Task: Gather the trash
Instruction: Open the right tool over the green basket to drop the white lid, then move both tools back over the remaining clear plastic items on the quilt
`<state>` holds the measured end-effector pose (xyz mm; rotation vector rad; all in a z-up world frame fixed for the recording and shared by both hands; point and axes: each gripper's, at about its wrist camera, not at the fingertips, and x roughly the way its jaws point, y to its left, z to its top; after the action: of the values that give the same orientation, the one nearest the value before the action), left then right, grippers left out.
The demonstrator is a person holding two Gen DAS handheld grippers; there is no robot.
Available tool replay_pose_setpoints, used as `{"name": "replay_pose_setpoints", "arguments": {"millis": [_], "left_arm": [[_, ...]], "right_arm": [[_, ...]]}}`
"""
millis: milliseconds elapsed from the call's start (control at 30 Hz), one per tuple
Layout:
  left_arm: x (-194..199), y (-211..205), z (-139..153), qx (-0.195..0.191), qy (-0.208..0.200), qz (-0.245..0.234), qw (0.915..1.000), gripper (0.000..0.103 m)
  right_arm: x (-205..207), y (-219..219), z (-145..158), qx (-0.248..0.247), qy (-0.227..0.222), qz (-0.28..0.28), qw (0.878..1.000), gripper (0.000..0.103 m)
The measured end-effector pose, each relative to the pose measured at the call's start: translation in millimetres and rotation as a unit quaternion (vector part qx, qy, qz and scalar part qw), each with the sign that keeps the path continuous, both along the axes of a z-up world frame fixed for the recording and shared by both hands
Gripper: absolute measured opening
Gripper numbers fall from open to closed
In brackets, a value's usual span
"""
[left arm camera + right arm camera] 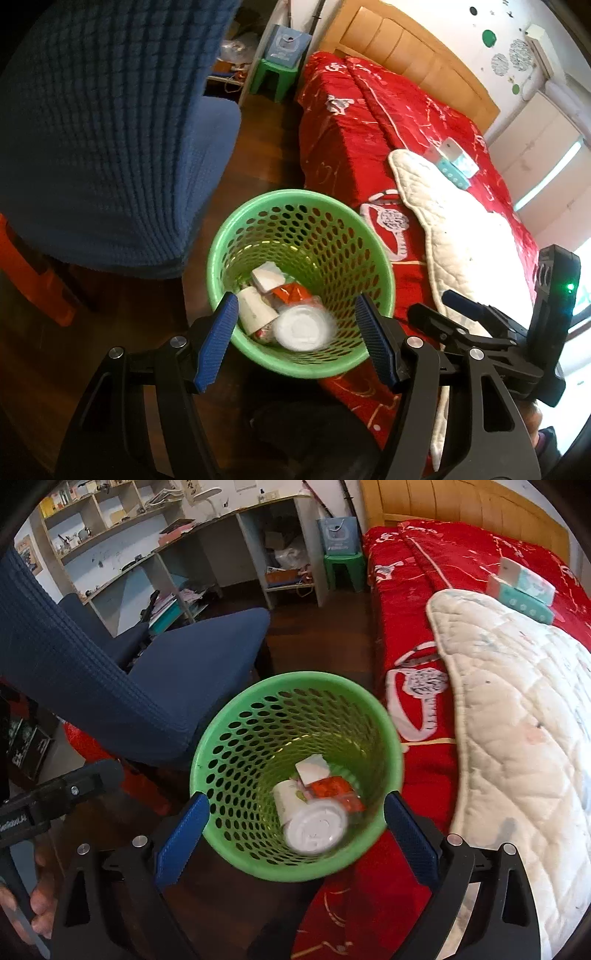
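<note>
Right wrist view: right gripper (pixel 295 834) wide open, empty, above green basket (pixel 236 716); lidded paper cup (pixel 314 829) inside looks light, crushable — grip its sidewall gently.

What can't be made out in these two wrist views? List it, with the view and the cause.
- White round plastic lid in the green perforated plastic basket: motion-blurred in both views, so any embossing is unreadable.
- Trash beneath the lid and the white paper cup: covered by them.
- Basket's base: left wrist view, hidden by the trash.
- Print on the teal box on the red patterned bedspread: too small.
- Right gripper handle: cut off by the bottom edge.
</note>
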<state>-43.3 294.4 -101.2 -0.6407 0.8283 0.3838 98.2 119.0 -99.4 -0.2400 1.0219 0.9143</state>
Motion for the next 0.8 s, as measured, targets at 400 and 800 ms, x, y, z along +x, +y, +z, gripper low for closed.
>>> {"name": "replay_pose_setpoints", "arguments": {"millis": [400,800], "left_arm": [[25.7,-37.9,9.0,0.007,-0.002,-0.048,0.9988,0.065],[60.6,-93.7,19.1,0.022,0.000,-0.115,0.9931,0.066]], "right_arm": [[13.2,-93.8,34.8,-0.005,-0.049,-0.070,0.996,0.092],[40.0,-223.6,59.8,-0.003,-0.077,-0.185,0.980,0.092]]}}
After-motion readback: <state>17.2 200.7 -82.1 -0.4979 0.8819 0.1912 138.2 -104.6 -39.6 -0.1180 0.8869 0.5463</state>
